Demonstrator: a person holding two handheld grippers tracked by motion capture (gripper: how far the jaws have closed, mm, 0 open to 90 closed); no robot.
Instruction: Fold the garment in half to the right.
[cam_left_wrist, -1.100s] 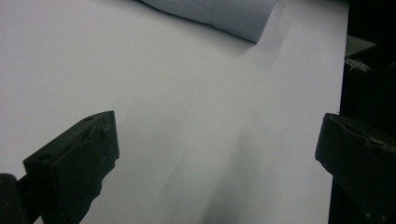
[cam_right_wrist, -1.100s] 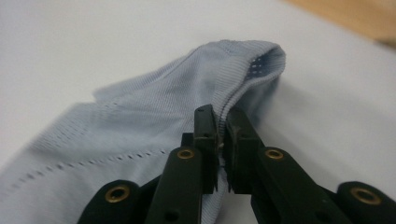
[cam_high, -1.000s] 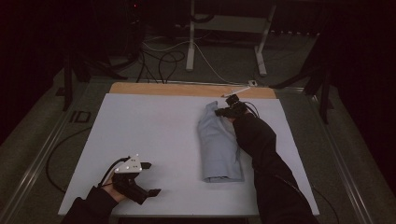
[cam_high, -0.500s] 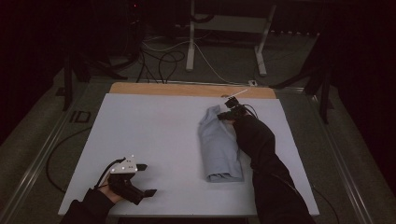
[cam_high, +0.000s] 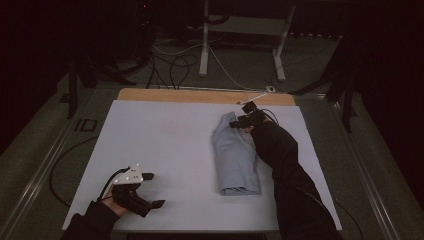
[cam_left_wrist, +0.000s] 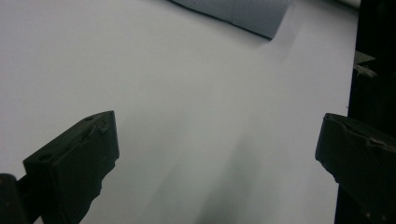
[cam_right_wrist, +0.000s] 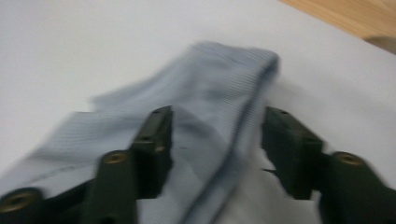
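The pale blue folded garment (cam_high: 234, 157) is seen right of centre in the high view, lying lengthwise on the white table sheet (cam_high: 165, 145), its far end under the right gripper (cam_high: 244, 121).

Change noted: the jaws of the right gripper (cam_right_wrist: 215, 135) have just been opening. In the right gripper view they are parted over the cloth's far fold, a ridge of fabric lying between them, and the pads are not seen pressing on it. Against the earlier high-view frames the cloth's outline is little altered; only its far end looks shifted and a little more bunched. The release is read as the end of a fold or placement stroke, the garment being left to rest on the sheet.

The left gripper (cam_high: 150, 189) is held at the lower left of the high view, well apart from the garment. In the left gripper view its jaws are spread wide over bare sheet, with nothing between them; the garment's edge (cam_left_wrist: 243, 14) is visible at the top of that frame.
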